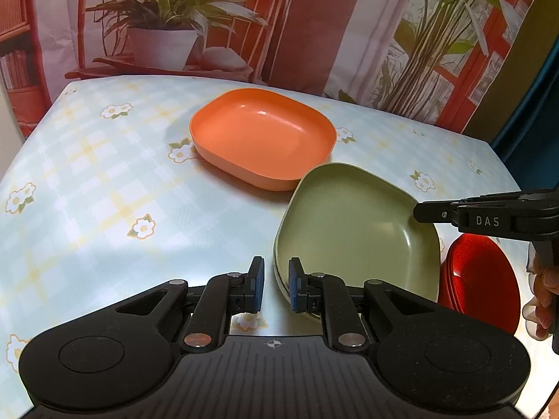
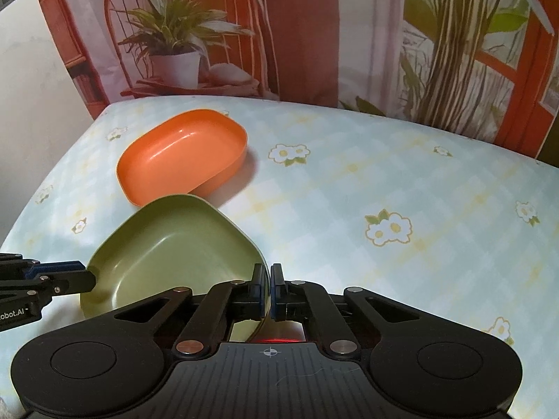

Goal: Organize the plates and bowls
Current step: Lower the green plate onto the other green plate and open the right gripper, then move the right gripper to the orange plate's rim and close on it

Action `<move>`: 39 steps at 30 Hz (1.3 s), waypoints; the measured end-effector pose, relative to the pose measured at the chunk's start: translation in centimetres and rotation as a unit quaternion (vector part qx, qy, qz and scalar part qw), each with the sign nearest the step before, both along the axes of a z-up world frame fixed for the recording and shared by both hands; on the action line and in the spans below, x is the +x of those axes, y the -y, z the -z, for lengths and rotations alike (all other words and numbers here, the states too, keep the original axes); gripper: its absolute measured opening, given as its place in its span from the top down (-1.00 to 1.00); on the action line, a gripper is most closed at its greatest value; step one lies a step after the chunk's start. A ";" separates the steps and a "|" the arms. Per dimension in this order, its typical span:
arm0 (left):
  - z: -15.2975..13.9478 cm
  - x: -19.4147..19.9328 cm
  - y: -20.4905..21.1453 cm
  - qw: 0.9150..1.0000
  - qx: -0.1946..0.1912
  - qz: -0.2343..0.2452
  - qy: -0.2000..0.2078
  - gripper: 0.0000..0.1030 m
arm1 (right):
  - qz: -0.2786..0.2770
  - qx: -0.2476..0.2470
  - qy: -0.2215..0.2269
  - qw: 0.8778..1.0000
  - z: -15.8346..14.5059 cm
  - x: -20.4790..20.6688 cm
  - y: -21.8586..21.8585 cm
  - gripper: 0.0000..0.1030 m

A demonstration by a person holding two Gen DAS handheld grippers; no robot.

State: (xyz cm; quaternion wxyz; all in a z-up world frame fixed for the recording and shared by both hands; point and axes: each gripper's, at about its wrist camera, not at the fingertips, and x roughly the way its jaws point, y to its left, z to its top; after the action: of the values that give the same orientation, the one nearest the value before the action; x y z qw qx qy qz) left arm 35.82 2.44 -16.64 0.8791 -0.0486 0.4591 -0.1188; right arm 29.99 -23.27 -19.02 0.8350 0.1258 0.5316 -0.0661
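Table: a cloth printed with pale checks and small flowers covers the whole top, and every dish sits on it.

Orange bowl: the orange bowl rests alone toward the far side, upright and empty, with no tool touching it.

Green bowls: the green bowls lie nearer, just in front of the orange one. At the near rim in the left view I can make out at least 2 edges nested together, so this looks like a small stack already; the exact count I cannot tell.

Red plates: a pile of red plates sits just beside the green stack on its right, several rims showing, partly cut off by the right tool.

Left gripper: the left gripper has its 2 jaws set narrowly apart, straddling the near rim of the green stack with a gap showing either side of the edge, so it is not yet pinching.

Right gripper: the right gripper has its pads drawn almost together over the opposite green rim; it appears clamped on that edge.

Done so far: I'd judge the reds gathered and the greens nested.

Left to do: the orange bowl is the 1 piece standing apart, and the green stack may yet need placing next to or under it.

Risk: lifting a nested stack by 1 thin rim could tip it.
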 end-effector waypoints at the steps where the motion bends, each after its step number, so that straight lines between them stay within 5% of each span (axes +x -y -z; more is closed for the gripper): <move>1: 0.0 0.0 0.0 1.000 -0.001 0.000 0.000 0.70 | -0.001 -0.001 -0.001 1.000 0.0 0.0 0.0 0.95; 6: -0.9 0.0 -0.4 1.000 -0.008 0.004 0.011 0.70 | -0.004 0.008 0.001 1.000 -0.7 0.2 0.0 0.60; 16: -5.4 2.5 -2.1 0.998 -0.024 -0.006 0.061 0.70 | 0.012 0.009 0.063 0.998 -4.7 2.5 1.0 0.58; 27: -9.5 6.6 -3.9 0.993 0.007 -0.013 0.114 0.70 | 0.025 -0.010 0.083 0.996 -6.7 6.7 1.9 0.58; 39: -7.1 10.4 -6.2 0.995 0.023 -0.020 0.096 0.70 | 0.036 -0.011 0.080 0.996 -4.9 11.4 2.8 0.58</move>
State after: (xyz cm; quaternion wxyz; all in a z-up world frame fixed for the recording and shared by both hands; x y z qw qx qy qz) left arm 46.23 8.69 -9.55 0.9220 -0.0256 0.3745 -0.0946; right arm 41.38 -26.10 -14.15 0.8733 0.1401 0.4576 -0.0915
